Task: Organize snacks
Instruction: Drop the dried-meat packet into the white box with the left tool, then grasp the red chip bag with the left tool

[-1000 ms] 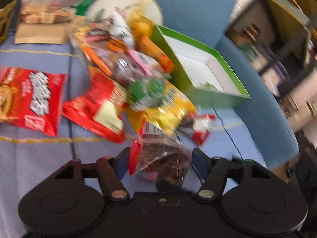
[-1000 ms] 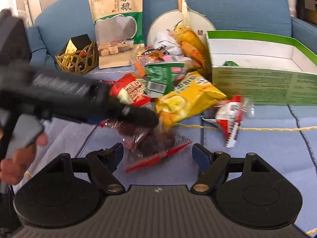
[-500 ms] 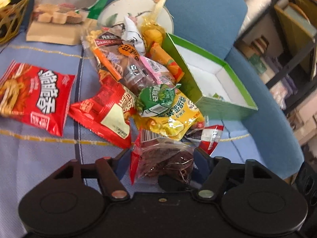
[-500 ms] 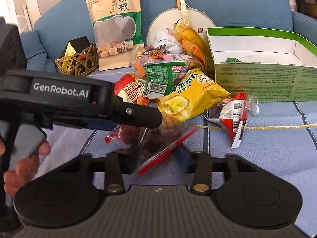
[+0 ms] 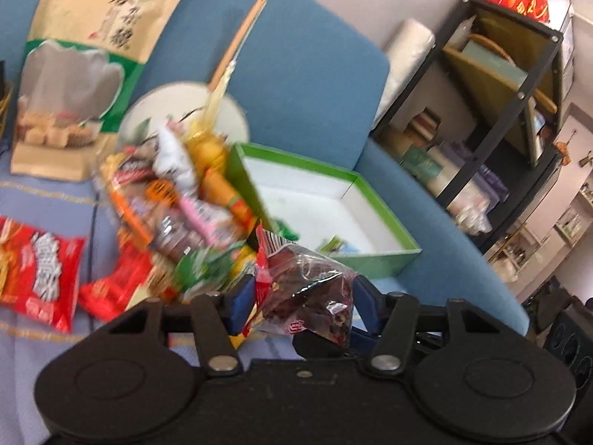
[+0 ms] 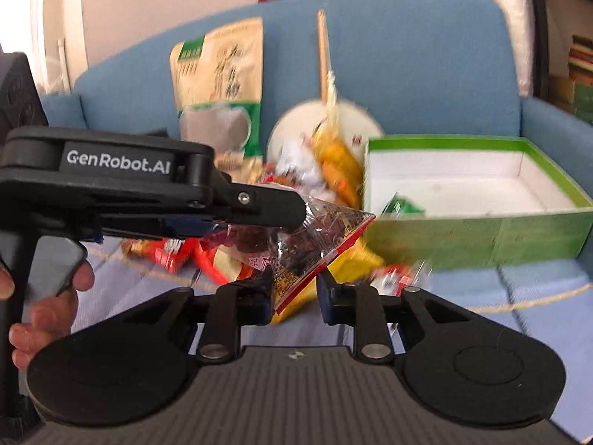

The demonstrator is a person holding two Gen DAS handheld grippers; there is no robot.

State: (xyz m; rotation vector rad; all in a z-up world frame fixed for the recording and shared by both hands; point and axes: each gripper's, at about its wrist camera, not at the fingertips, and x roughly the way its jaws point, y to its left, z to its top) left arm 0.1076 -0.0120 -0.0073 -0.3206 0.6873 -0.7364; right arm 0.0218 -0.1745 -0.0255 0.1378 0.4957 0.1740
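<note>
A clear bag of dark red dried fruit point(image 5: 307, 293) with a red edge hangs above the blue sofa seat. My left gripper point(image 5: 302, 306) has its jaws closing on it, blue pads pressed on both sides. In the right wrist view the same bag point(image 6: 307, 237) sticks out of the left gripper point(image 6: 292, 211), which comes in from the left. My right gripper point(image 6: 294, 296) is closing on the bag's lower red edge. A pile of mixed snack packets point(image 5: 178, 200) lies beside an open green box point(image 5: 378, 256), white inside, with a small green packet point(image 6: 402, 205) in it.
A red snack bag point(image 5: 37, 270) lies at the left on the seat. A tall grain pouch point(image 6: 218, 85) and a round fan point(image 6: 355, 118) lean on the sofa back. A dark shelf point(image 5: 500, 111) stands to the right. A person's hand point(image 6: 48, 296) holds the left gripper's handle.
Both grippers have narrowed onto the dried fruit bag and risen, lifting it off the seat. The views now tilt up toward the sofa back and the box.
</note>
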